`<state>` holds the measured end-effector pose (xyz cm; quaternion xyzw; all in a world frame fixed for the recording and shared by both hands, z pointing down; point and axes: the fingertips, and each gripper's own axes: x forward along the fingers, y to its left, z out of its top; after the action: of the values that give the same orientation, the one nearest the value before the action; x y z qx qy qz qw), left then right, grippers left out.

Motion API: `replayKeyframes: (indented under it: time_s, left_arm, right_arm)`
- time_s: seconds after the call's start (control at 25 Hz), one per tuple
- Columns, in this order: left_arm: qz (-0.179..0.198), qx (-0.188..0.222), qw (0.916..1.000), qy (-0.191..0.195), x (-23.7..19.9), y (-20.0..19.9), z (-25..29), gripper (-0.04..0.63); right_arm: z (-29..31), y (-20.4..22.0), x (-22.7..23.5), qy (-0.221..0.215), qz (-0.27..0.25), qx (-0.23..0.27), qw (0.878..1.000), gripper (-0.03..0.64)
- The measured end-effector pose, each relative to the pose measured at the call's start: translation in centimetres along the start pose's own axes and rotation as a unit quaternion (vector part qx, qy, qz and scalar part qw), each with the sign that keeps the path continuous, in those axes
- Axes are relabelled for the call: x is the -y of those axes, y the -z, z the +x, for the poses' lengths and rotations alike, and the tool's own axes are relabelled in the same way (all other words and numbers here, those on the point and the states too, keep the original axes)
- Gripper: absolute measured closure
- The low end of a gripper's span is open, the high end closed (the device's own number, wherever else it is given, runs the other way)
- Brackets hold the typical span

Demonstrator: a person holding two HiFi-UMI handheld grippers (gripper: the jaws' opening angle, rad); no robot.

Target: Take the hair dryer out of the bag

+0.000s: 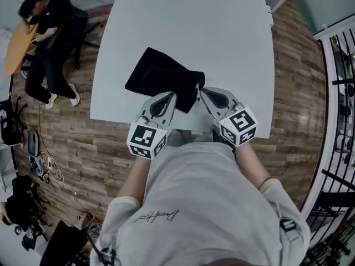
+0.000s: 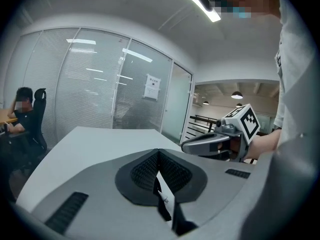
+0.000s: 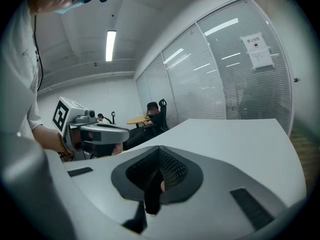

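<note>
Left claw (image 2: pixel 159 154) is closed, jaws pressed together, with a thin dark sliver showing low in the slit; cannot tell if that is pinched fabric or the bag seen through the gap. Right claw (image 3: pixel 160 150) is also closed, with the same kind of dark strip low between its jaws, again unclear whether it is gripped. From the head view both tips sit at the near edge of the black bag (image 1: pixel 161 76), left tip on the edge, right tip at the bag's near right corner, the two claws close beside each other and angled slightly inward. Marker cube of the left claw (image 1: pixel 147 140) and marker cube of the right claw (image 1: pixel 239 126) hang just off the counter's near edge. Bag lies flat and a bit crumpled on the white counter (image 1: pixel 188 26), near its front edge and left of centre. Hair dryer is not visible in any view; cannot tell if it is inside the bag. Wearer's grey shirt (image 1: pixel 211 204) fills the lower head view. Wood-plank floor (image 1: pixel 83 143) surrounds the counter. Far left, a person in black (image 1: pixel 47 32) sits at a round wooden table (image 1: pixel 19 46). Glass partition with blinds (image 2: pixel 100 84) runs behind the counter.
</note>
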<state>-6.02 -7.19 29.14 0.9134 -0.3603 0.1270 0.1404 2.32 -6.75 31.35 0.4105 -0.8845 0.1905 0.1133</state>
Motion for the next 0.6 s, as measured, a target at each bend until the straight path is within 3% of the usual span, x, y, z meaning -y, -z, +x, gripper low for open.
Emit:
replayKeyframes:
  time_s: [0.6]
  left_arm:
    - [0.012, -0.05, 0.9976, 0.045, -2.5, 1.8, 2.5, 0.583]
  right_arm:
    - [0.7, 2.9, 2.2, 0.06, 0.027, -0.032, 0.997, 0.592]
